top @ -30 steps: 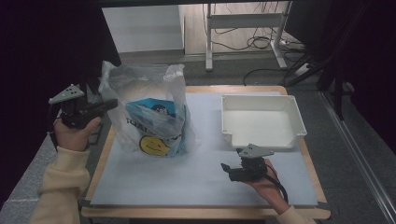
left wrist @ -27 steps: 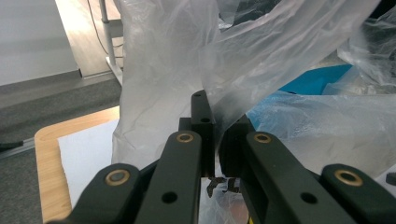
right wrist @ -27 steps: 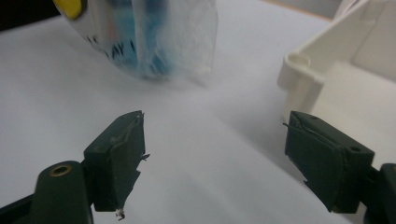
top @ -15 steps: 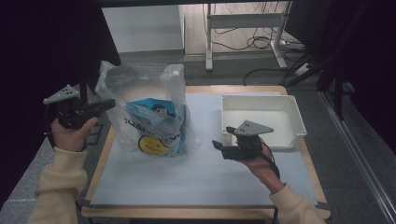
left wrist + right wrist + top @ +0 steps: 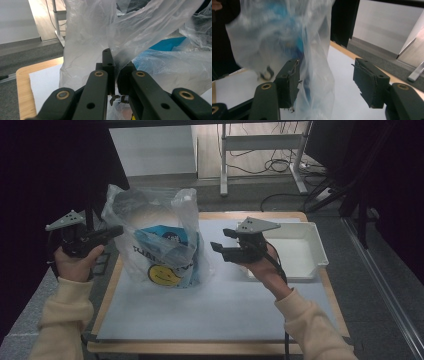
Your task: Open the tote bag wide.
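A clear plastic bag [image 5: 165, 220] stands on the left half of the table, with a blue packet [image 5: 167, 245] bearing a yellow smiley face inside it. My left gripper [image 5: 118, 231] is shut on the bag's upper left edge; in the left gripper view the film [image 5: 87, 37] is pinched between the closed jaws [image 5: 113, 75]. My right gripper [image 5: 220, 240] hovers at the bag's right side, pointing left. Its jaws have just been closing. In the right gripper view the bag's edge [image 5: 318, 82] hangs between the pads [image 5: 289, 80], close to the left one, with a gap to the right pad.
A white tray [image 5: 315, 255] sits at the table's right, behind my right hand. A pale mat [image 5: 225, 310] covers the tabletop, with a wooden rim [image 5: 110, 290] at the sides. Metal table legs and cables lie on the floor beyond.
My right hand has risen from the front of the table and moved left toward the bag, its jaws narrowing. The left hand and the bag have stayed put.
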Demonstrator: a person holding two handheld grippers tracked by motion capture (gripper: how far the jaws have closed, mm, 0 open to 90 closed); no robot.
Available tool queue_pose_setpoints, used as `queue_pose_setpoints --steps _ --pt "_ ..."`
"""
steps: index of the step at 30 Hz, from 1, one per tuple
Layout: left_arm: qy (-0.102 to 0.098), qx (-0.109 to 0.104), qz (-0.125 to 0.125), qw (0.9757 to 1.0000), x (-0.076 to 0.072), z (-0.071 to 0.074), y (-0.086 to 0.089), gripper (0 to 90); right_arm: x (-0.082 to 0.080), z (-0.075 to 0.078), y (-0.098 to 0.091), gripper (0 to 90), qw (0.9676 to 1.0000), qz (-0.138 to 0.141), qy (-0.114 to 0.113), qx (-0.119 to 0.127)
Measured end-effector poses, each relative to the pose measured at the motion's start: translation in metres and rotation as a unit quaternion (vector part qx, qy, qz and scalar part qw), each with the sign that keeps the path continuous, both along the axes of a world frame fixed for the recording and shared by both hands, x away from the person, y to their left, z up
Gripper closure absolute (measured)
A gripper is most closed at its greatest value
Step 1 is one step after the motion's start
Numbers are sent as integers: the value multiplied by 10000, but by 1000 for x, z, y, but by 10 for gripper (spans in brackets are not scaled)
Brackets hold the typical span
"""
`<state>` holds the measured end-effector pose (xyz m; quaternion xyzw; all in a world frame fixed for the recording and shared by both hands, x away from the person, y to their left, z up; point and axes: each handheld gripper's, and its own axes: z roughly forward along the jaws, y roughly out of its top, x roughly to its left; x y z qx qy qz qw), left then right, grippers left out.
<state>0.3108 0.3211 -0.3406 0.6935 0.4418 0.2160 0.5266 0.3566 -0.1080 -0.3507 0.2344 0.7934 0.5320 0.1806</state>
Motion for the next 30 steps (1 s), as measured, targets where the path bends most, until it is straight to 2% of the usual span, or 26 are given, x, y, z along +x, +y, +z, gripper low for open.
queue_pose_setpoints --steps 5,10,15,21,22,24,25,26,27,28,30 --pt "-25 -9 -5 10000 -1 1 -1 865 8 17 21 428 9999 162 -57 11" --pt "-31 -13 -16 10000 -1 2 -1 865 16 22 31 451 9999 155 -39 -41" --pt "-33 -3 -23 10000 -1 3 -1 865 26 26 42 464 9996 225 117 125" --pt "-41 -11 -26 10000 -1 4 -1 864 31 30 55 499 9995 269 159 53" --pt "-45 -8 -26 10000 -2 4 -1 864 32 30 57 516 9995 280 153 19" --pt "-57 -20 -22 10000 -2 5 0 864 31 30 60 616 9995 303 97 -26" --pt "-63 -30 -23 10000 -3 5 0 863 30 31 61 733 9996 266 0 -85" --pt "-63 -30 -23 10000 -3 5 0 863 30 31 61 733 9996 266 0 -85" --pt "-67 -46 -27 10000 -4 5 1 863 29 32 60 815 9996 283 -28 -69" --pt "-70 -56 -27 10000 -4 5 1 863 29 32 60 815 9996 283 -28 -69" --pt "-83 -66 -25 9999 -5 5 2 864 29 34 57 886 9995 298 -43 -76"
